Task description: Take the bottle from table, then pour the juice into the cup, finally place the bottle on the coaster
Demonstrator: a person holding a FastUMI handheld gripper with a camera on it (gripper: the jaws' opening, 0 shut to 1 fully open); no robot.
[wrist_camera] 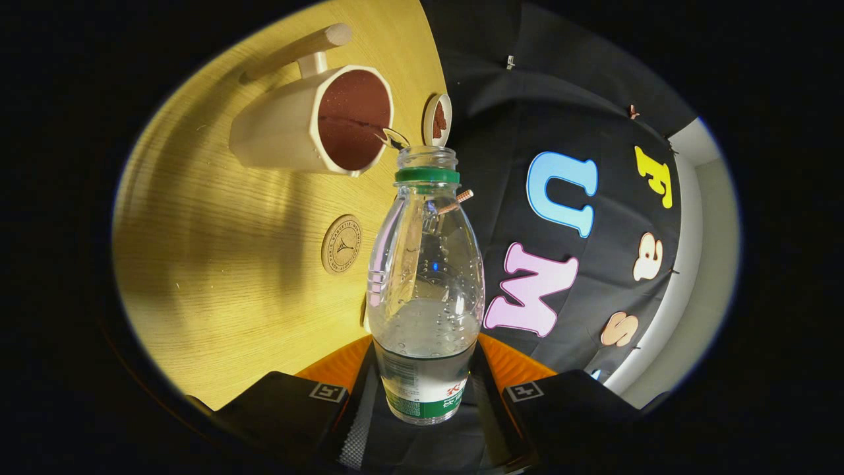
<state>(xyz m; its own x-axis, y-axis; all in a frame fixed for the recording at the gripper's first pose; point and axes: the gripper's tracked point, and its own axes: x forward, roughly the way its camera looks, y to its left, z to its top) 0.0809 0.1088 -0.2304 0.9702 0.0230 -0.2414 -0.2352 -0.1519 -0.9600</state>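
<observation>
- claw (425,396) clamped on base of clear bottle (425,284), both fingers pressing it
- bottle uncapped, tipped, mouth at rim of beige cup (277,128)
- cup holds brown liquid
- round coaster (341,244) on wood counter (217,277), beside bottle

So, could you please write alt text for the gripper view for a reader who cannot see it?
The gripper is shut on a clear, uncapped bottle, its mouth at the rim of a cream cup on a wooden table. A round coaster lies on the table beside the bottle.
</observation>
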